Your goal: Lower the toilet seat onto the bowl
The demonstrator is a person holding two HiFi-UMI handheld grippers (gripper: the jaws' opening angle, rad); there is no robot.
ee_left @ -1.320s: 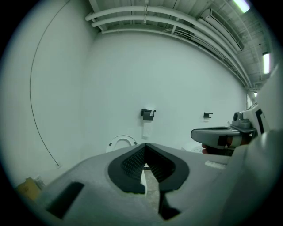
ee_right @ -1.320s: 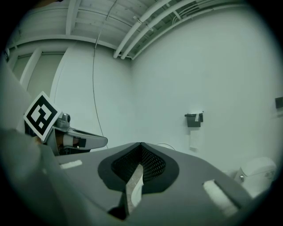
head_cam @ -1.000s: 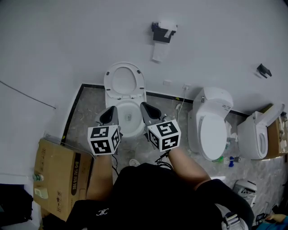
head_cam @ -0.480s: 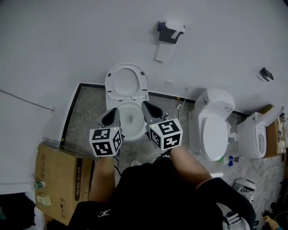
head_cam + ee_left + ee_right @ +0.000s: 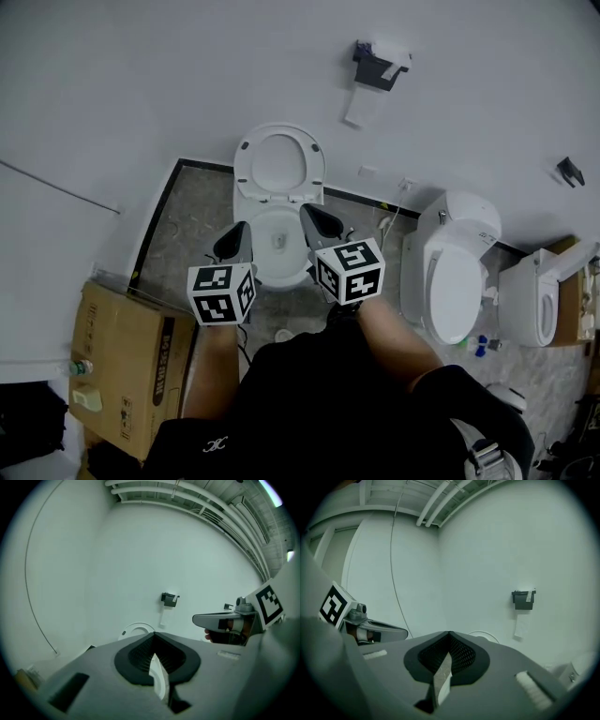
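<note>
Room contents, by size, each with its hazard as I judge it from where I stand.

1. Grey marbled tile floor (image 5: 178, 225). Hard; nothing here would soften a dropped tool.

2. White ceramic toilet bowl (image 5: 281, 277), open, directly below both tools. This is where the seat must land, and a seat let go early would slam on the rim (noise certainly, a crack possibly).

3. Second white toilet with closed lid (image 5: 452, 281), well to the right. Not part of the job; the right elbow passes nearest it.

4. Brown cardboard box (image 5: 122, 366), on the floor to the left. Clear of the work, though a backward step could catch it.

5. White oval plastic toilet seat (image 5: 246, 169). It stands upright against the pale wall behind the bowl, not yet touched. It is smooth and flat to the wall, so there is little edge to catch. A tip that skids off the ring would tip it forward uncontrolled.

6. Left gripper (image 5: 236, 234), grey jaws with black pads. Clenched, with nothing between the pads. It hovers over the bowl's left rim, short of the seat.

7. Right gripper (image 5: 307, 214), same make. Likewise clenched and empty, over the right rim. With both tools closed, the seat can only be hooked or nudged, not clasped, so control on the way down is the weak point.

8. Black wall-mounted paper holder (image 5: 378, 64), with a hanging white sheet. Out of reach; no concern.
</note>
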